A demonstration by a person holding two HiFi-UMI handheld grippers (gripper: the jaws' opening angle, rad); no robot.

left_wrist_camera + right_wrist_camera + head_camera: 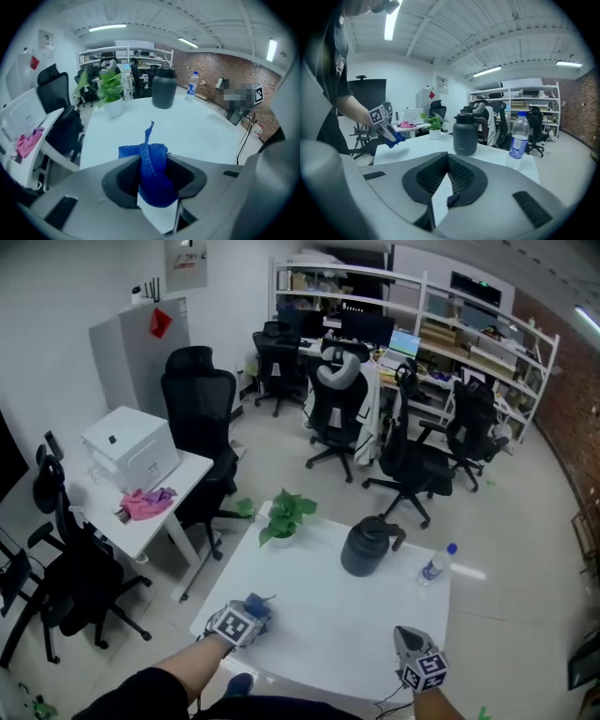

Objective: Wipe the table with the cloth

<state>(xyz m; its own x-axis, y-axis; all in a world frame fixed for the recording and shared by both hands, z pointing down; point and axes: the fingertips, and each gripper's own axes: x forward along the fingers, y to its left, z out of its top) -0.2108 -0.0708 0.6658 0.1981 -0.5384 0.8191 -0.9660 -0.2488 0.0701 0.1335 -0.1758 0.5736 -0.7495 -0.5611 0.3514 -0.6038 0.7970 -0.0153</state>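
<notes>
At the near left corner of the white table (323, 615), the left gripper (246, 617) is clamping the blue cloth (153, 174). Its jaws are standing partly apart with the bunched fabric pressed between the pads, and one twisted end of the cloth is sticking up and forward over the tabletop. The right gripper (409, 641) is hovering over the near right edge of the table, well apart from the left one; its jaws are meeting at the tips and gripping nothing. Three things are standing along the far side of the table. A potted plant (285, 517) is sitting at the far left corner, a dark jug (368, 546) with a handle is standing near the far middle, and a clear water bottle (435, 565) with a blue cap is standing toward the far right corner. The stretch of tabletop between the cloth and these things is lying bare. Beyond the table's left edge, a side desk (173, 507) is carrying a white box (131, 448) and a pink rag (146, 503). Black office chairs (202, 418) are crowding the floor behind.
</notes>
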